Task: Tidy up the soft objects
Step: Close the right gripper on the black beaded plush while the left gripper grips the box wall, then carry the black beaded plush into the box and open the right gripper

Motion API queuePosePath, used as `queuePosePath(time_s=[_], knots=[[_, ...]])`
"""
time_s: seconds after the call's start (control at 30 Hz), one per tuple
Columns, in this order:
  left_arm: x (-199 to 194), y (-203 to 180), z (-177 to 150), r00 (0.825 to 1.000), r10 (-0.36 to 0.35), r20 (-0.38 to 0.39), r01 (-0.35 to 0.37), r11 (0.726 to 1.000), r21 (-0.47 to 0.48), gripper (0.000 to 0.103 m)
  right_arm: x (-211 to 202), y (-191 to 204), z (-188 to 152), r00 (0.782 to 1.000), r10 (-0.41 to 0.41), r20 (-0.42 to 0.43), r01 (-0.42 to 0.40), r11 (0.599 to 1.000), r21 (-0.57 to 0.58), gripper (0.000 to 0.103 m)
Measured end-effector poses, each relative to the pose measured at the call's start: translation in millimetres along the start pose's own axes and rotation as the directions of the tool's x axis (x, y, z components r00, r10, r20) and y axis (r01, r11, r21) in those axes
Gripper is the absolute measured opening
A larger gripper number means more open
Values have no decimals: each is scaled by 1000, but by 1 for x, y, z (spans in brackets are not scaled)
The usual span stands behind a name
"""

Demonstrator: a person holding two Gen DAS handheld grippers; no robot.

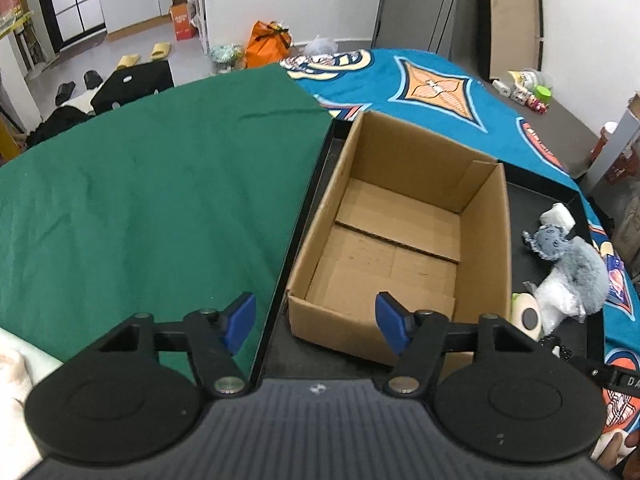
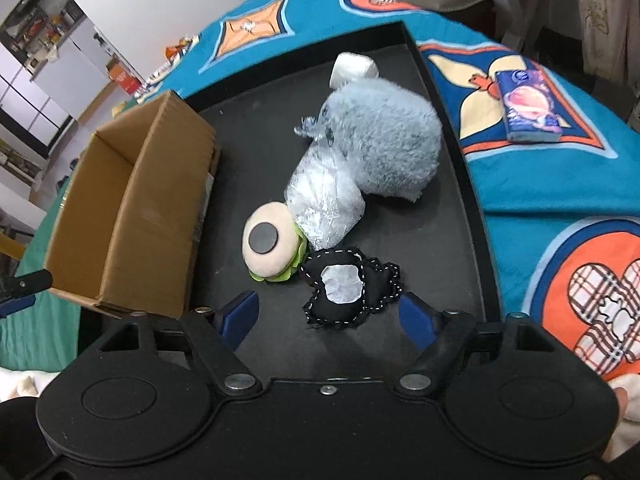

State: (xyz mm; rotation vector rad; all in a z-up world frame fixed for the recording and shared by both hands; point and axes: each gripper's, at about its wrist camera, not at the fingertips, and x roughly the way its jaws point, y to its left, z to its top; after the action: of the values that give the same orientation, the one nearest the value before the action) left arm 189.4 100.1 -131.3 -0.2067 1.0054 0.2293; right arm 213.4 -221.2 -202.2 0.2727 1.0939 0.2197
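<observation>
Soft toys are seen at the right edge of the left wrist view, heaped on a black tray [image 1: 532,200]: a grey plush [image 1: 576,260], a small white block [image 1: 560,214] above it, a clear plastic bag [image 1: 560,300] below it and part of a round cream toy [image 1: 528,316] at the lower right. The centre of the frame is filled by an open cardboard box [image 1: 400,240], standing on the same tray; nothing is seen inside it but its folded bottom flaps. Its long axis runs from the lower centre toward the upper right. A green cloth [image 1: 140,200] covers the left half, a blue patterned cloth [image 1: 440,80] the upper right. The left gripper [image 1: 316,324] is held above the box's near left corner, its blue pads apart and nothing between them.

In the right wrist view the toys lie mid-frame on the tray [image 2: 440,260]. The grey plush [image 2: 384,136] is stretched from upper left to lower right, touching the plastic bag [image 2: 324,200]. The cream toy [image 2: 272,248] lies with its dark disc facing up, and a black stitched toy [image 2: 348,292] with a white patch lies just below it. The white block [image 2: 354,66] sits at the top. The box [image 2: 132,208] stands at the left. A tissue pack [image 2: 528,106] rests on the blue cloth [image 2: 540,180] at the upper right. The right gripper [image 2: 334,322] is spread open, with the black toy lying between its pads; no pad is seen pressing on it.
</observation>
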Motion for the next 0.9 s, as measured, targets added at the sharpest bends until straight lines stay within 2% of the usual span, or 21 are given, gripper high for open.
queuePosePath(time_s=[0.13,0.33,0.43,0.47,0.5,0.6,0.63,0.8,0.9], knots=[[12,4,6,1000,0,-25,0,1000,-3,58,16,2,3,999,-25,-32,25,1000,2,72],[29,4,14,999,-4,-42,4,1000,0,57,32,8,5,995,-73,-62,72,997,-9,70],[37,5,17,998,-7,-56,7,1000,-1,47,39,11,7,992,-106,-66,105,994,-27,67],[39,5,19,998,-10,-61,9,1000,-12,44,41,11,8,991,-116,-66,114,993,-32,61],[41,7,19,998,-15,-63,13,1000,-25,33,44,11,8,989,-127,-71,125,991,-40,51],[45,6,18,997,2,-80,-4,1000,-21,19,50,13,9,982,-168,-83,162,984,-67,38],[45,8,18,997,5,-78,-7,1000,-23,13,49,13,9,981,-175,-79,169,983,-70,38],[40,9,14,996,-33,-79,32,999,-8,12,40,13,10,983,-171,-65,165,982,-88,20],[34,8,10,997,-47,-65,48,999,5,11,32,14,11,985,-166,-55,161,983,-93,17]])
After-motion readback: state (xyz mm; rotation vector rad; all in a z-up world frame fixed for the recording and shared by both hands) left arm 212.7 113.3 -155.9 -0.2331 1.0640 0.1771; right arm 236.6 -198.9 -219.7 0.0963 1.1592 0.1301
